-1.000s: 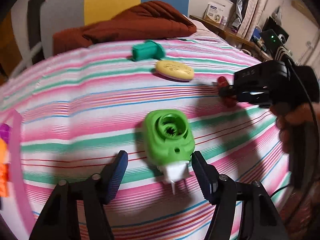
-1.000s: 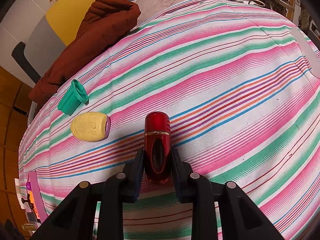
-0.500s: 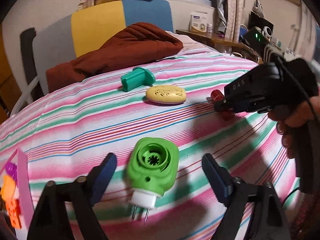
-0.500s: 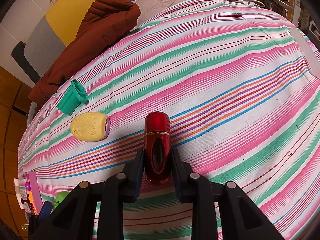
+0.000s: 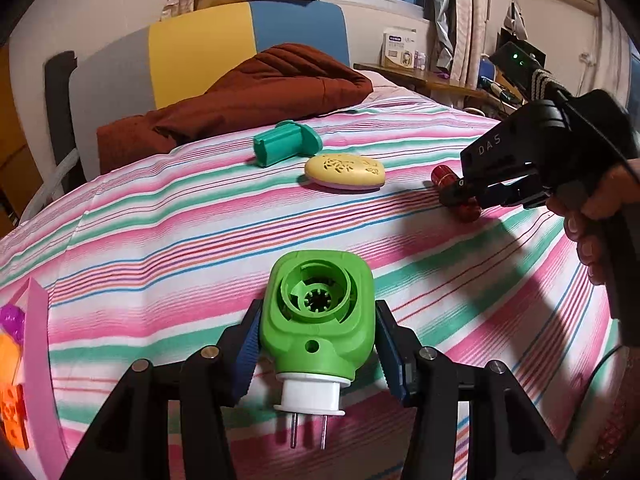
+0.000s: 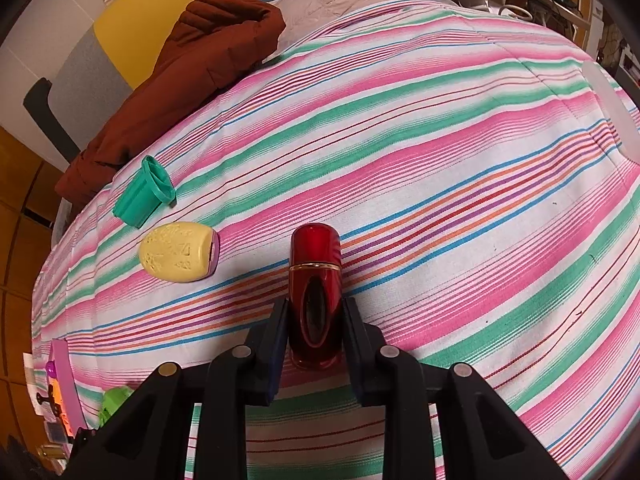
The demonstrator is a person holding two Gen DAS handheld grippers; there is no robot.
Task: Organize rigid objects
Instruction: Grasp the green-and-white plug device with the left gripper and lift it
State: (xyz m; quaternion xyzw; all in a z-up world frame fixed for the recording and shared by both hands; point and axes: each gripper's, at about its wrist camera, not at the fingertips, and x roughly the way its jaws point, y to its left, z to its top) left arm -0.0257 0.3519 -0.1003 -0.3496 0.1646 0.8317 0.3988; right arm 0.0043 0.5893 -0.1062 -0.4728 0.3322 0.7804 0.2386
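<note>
My left gripper is shut on a green plug-in device with a white two-pin plug, on the striped bed. My right gripper is shut on a dark red bottle lying on the sheet; the gripper also shows in the left wrist view, with the bottle there too. A yellow oval case and a teal cylinder lie further back. The green device shows at the lower left of the right wrist view.
A pink tray with purple and orange items sits at the bed's left edge, also in the right wrist view. A brown quilt lies by the headboard. A cluttered desk stands far right.
My left gripper moved forward and closed on the green plug-in device, which it straddled open before. My right gripper stayed shut on the red bottle, unmoved.
</note>
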